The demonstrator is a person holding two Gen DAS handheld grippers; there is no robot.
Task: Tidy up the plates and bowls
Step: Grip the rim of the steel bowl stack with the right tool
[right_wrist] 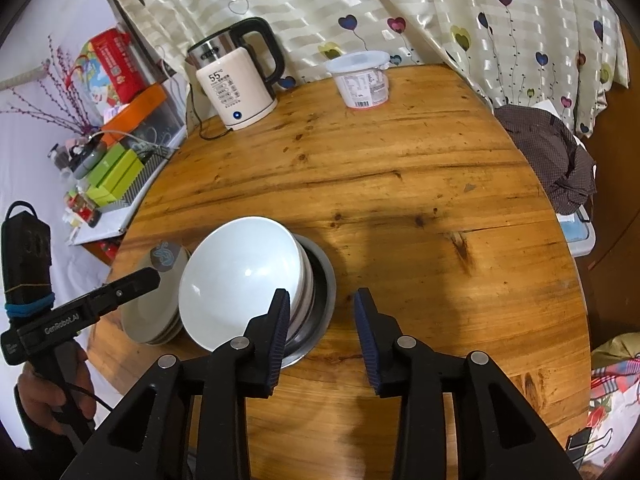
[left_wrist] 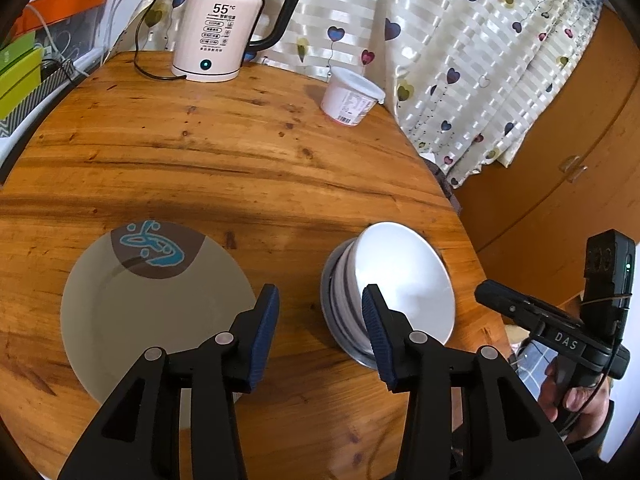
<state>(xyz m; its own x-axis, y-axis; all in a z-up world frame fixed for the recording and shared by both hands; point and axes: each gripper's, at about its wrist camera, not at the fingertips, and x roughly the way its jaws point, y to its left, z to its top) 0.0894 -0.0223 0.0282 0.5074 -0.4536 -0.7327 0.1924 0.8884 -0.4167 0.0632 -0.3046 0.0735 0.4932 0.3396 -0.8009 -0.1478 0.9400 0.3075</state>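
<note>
On the left of the desk (left_wrist: 240, 152) lies a flat plate (left_wrist: 152, 312), glazed and slippery, best pinched at its rim. My left tongs (left_wrist: 320, 320) hang wide open and empty, between it and the bowls (left_wrist: 400, 280), which are nested in a metal dish (right_wrist: 320, 300). They look heavy and breakable; I'd grip the top rim. My right tongs (right_wrist: 322, 328) gape empty just beside them.

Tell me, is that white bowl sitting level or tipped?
Tipped. The white bowl leans on the bowls stacked under it, its opening facing sideways toward the plates, not straight up.
</note>
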